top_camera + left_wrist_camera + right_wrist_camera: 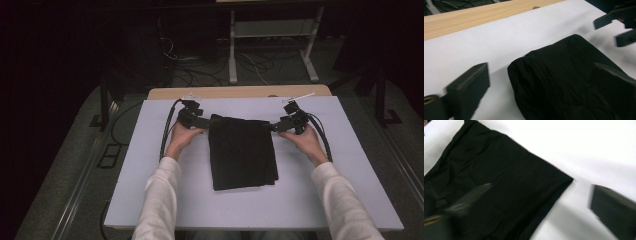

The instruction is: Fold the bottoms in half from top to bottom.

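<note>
A folded black cloth (242, 152) lies flat on the white table cover (320, 190), near the middle. My left gripper (206, 121) sits at the cloth's far left corner, held in the person's left hand. Seen from the left gripper view, its jaws stand wide apart and open around the rounded fold of the cloth (564, 80), not pressing it. My right gripper (276, 126) is at the far right corner. In the right gripper view its jaws are spread open, one over the cloth (499, 182) and one over bare white surface. The right gripper (616, 30) also shows open from the left side.
A strip of bare wooden tabletop (240, 92) runs along the far edge of the white cover. Beyond it, cables and a white metal stand (272, 45) sit on the dark floor. White surface lies around the cloth on all sides.
</note>
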The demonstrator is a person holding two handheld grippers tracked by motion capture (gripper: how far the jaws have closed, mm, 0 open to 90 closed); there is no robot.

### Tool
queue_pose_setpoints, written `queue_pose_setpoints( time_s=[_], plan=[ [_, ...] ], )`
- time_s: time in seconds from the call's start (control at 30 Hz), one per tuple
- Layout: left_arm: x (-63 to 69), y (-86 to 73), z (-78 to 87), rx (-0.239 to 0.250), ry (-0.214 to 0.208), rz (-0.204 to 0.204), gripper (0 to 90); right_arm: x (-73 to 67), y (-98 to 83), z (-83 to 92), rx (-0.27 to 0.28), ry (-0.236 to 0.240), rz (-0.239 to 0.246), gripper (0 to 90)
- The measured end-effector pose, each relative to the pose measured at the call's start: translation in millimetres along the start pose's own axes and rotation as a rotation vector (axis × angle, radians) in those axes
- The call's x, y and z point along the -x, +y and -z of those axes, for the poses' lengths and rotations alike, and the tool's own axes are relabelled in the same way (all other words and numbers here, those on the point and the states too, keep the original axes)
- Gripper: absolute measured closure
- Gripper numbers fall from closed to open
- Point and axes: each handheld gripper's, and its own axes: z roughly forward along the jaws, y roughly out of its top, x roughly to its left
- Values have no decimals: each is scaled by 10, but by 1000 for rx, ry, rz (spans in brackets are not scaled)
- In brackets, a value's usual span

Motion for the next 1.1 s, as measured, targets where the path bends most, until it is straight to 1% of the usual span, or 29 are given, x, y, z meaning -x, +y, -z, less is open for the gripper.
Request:
queue_pose_setpoints(
  time_s=[0.1, 0.13, 0.2, 0.27, 0.37, 0.43, 0.57, 0.67, 0.77, 0.8, 0.87, 0.93, 1.03, 1.1],
  plan=[
    [20, -16, 74, 10, 1, -7, 0, -19, -40, 82, 12, -3, 23, 0],
    [28, -21, 99, 12, 8, -14, 0, -28, -51, 109, 18, -8, 23, 0],
    [45, -30, 146, 13, 23, -20, 0, -47, -80, 165, 25, -1, 25, 0],
    [62, -37, 198, 21, 32, -23, 0, -74, -105, 214, 36, -7, 35, 0],
    [79, -51, 270, 35, 33, -21, 0, -109, -135, 269, 48, 5, 40, 0],
    [94, -64, 315, 38, 30, -27, 0, -127, -151, 300, 56, 8, 44, 0],
    [119, -97, 408, 50, 43, -28, 0, -156, -175, 371, 73, 10, 45, 0],
    [140, -120, 470, 49, 46, -35, 0, -175, -194, 417, 89, 12, 53, 0],
    [180, -154, 524, 55, 46, -33, 0, -191, -236, 466, 110, 40, 42, 0],
    [193, -172, 539, 56, 46, -34, 0, -199, -255, 474, 109, 47, 38, 0],
    [224, -218, 557, 60, 43, -24, 0, -217, -293, 495, 107, 47, 43, 0],
    [261, -263, 578, 68, 41, -21, 0, -234, -338, 539, 118, 53, 38, 0],
    [328, -307, 627, 59, 43, -39, 0, -260, -391, 604, 127, 49, 39, 0],
    [374, -332, 675, 66, 40, -43, 0, -287, -441, 665, 142, 40, 38, 0]
  ],
)
